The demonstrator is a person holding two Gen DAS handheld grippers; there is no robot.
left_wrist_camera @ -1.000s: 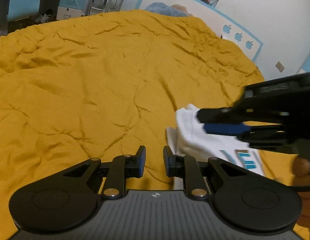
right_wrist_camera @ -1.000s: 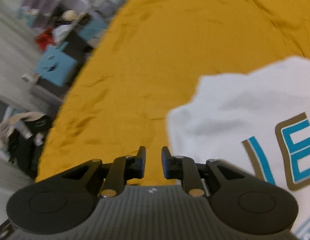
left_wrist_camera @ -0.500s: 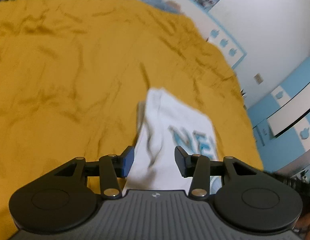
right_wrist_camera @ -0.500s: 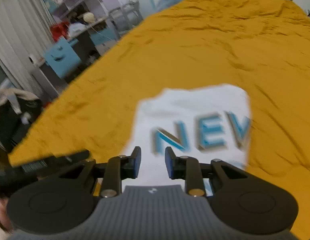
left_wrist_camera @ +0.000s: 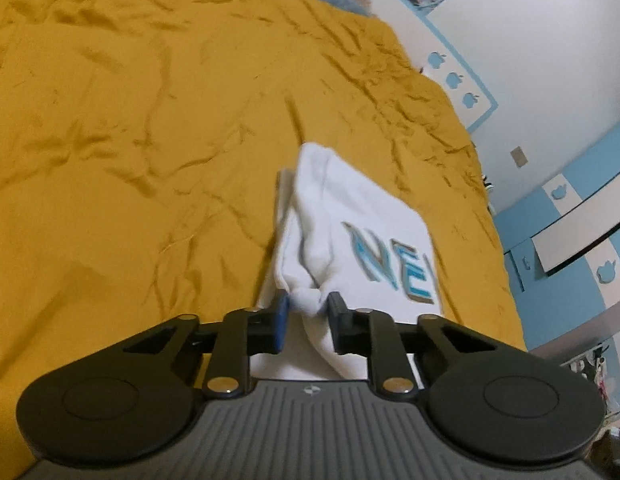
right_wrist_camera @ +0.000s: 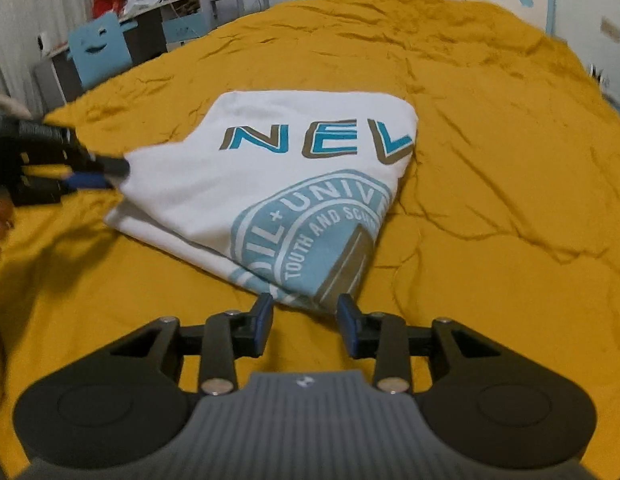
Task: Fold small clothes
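Two black two-finger grippers with blue pads are at work on one garment. On our left gripper (left_wrist_camera: 308,307) the jaws are closing, and a bunched knot of cloth from the folded white cotton T-shirt with teal and brown lettering (left_wrist_camera: 350,216) is pinched between the pads; the fabric gathers into creases right at the tips. From the right wrist view we see the same left gripper (right_wrist_camera: 109,172) reaching in from the left edge, its tips on the shirt's left corner, with a blurred hand behind it at the frame's edge.

On our right gripper (right_wrist_camera: 305,310) the jaws are opening and stand moderately apart. The near corner of the T-shirt (right_wrist_camera: 293,184) (the part with the round teal seal print) lies just ahead of the tips, and we cannot see either pad pressing on it.

The shirt lies folded into a rough rectangle on a wrinkled mustard-yellow bedspread (right_wrist_camera: 490,200), near the edge closest to us, printed side up with the letters "NEV" showing.

Beyond the bed we see a white wall with a blue border and apple shapes (left_wrist_camera: 454,78), and a blue chair back with a smiling face (right_wrist_camera: 97,46) beside a cluttered desk.
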